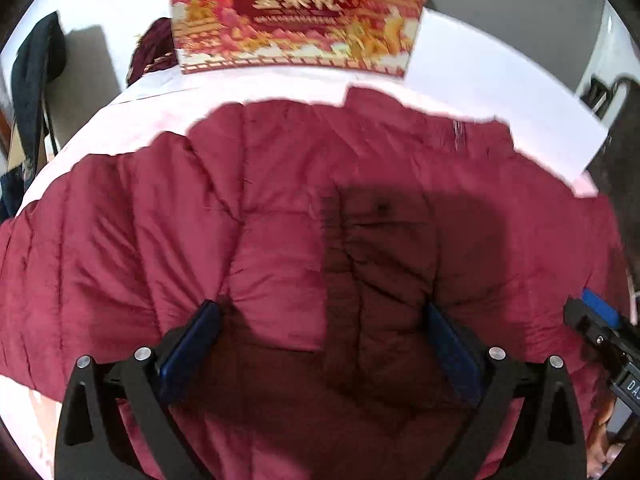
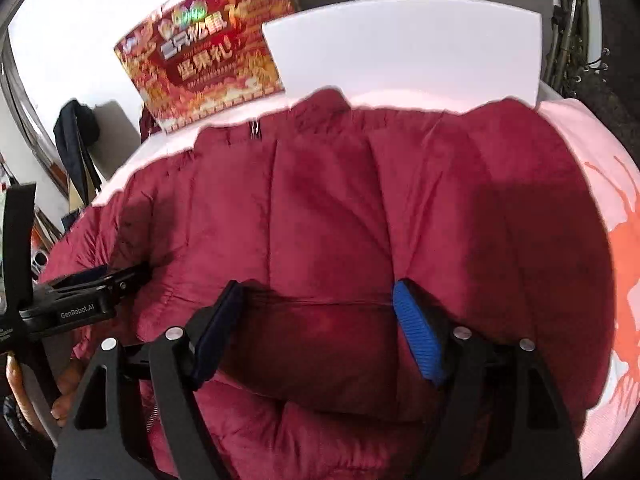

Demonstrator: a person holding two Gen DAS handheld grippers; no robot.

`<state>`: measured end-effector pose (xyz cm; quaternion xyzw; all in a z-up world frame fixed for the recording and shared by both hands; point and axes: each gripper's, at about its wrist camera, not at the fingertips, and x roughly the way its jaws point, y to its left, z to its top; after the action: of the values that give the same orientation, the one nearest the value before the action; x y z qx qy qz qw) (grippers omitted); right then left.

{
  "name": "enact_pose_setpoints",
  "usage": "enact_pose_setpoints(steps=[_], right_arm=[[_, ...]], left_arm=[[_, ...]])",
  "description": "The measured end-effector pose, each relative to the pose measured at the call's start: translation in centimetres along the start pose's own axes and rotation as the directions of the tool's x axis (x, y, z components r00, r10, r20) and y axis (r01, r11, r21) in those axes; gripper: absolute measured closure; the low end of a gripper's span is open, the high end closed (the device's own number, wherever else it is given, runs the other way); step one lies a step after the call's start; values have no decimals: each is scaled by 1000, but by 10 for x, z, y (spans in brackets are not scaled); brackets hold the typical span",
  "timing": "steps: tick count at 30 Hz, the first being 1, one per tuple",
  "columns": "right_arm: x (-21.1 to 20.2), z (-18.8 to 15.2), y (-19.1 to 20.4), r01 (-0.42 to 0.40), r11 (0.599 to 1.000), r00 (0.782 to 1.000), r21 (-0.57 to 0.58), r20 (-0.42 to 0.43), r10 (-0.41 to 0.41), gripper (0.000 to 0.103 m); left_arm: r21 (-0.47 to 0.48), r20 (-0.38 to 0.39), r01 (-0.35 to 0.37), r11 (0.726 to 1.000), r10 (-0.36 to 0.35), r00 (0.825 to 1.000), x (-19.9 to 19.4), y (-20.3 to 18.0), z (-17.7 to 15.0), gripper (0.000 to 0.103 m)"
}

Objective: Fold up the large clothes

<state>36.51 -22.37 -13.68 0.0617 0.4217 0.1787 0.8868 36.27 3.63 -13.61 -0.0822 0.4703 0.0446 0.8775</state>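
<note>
A dark red padded jacket (image 1: pixel 280 200) (image 2: pixel 340 200) lies spread over a pink sheet (image 1: pixel 120 120) (image 2: pixel 588 140); its zipper end shows near the far edge. My left gripper (image 1: pixel 322 310) hovers over the jacket's near part, open wide, blue pads apart with only flat fabric beneath. My right gripper (image 2: pixel 318 290) is also open above the near part. A puffy fold of the jacket bulges up between its blue pads, which do not squeeze it. Each gripper shows at the edge of the other's view: the right gripper (image 1: pixel 596 316), the left gripper (image 2: pixel 100 280).
A red and gold printed box (image 1: pixel 296 16) (image 2: pixel 208 60) stands at the far edge, next to a white board (image 1: pixel 500 80) (image 2: pixel 400 52). A dark garment (image 1: pixel 36 68) (image 2: pixel 76 128) hangs at the left. A person's hand (image 2: pixel 64 396) holds the left gripper's handle.
</note>
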Motion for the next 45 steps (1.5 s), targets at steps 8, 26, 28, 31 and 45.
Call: enact_pose_setpoints(steps=[8,26,28,31,45], right_arm=[[-65,11,-34,59,994,971,91,224,-79,28],[-37,-26,-37,49,995,996,88,68,-55,24],[-37,-26,-36,51,995,995,81,76,-57,23],[-34,-26,-37,42,995,996,88,75,-49,23],[-32,-26,-33,48,996,996,73,71,-54,19]], left_arm=[[-225,187,-32,974,75,979,-100,102,0,3],[-696,239,273,664,-145,960,-114,340,-89,7],[-719,243,256,647,-111,964,-108,352,-85,20],[-742,240,223,632,-61,969,-106,367,-80,42],[-322,307,-154,934,257,916,-187,220,25,88]])
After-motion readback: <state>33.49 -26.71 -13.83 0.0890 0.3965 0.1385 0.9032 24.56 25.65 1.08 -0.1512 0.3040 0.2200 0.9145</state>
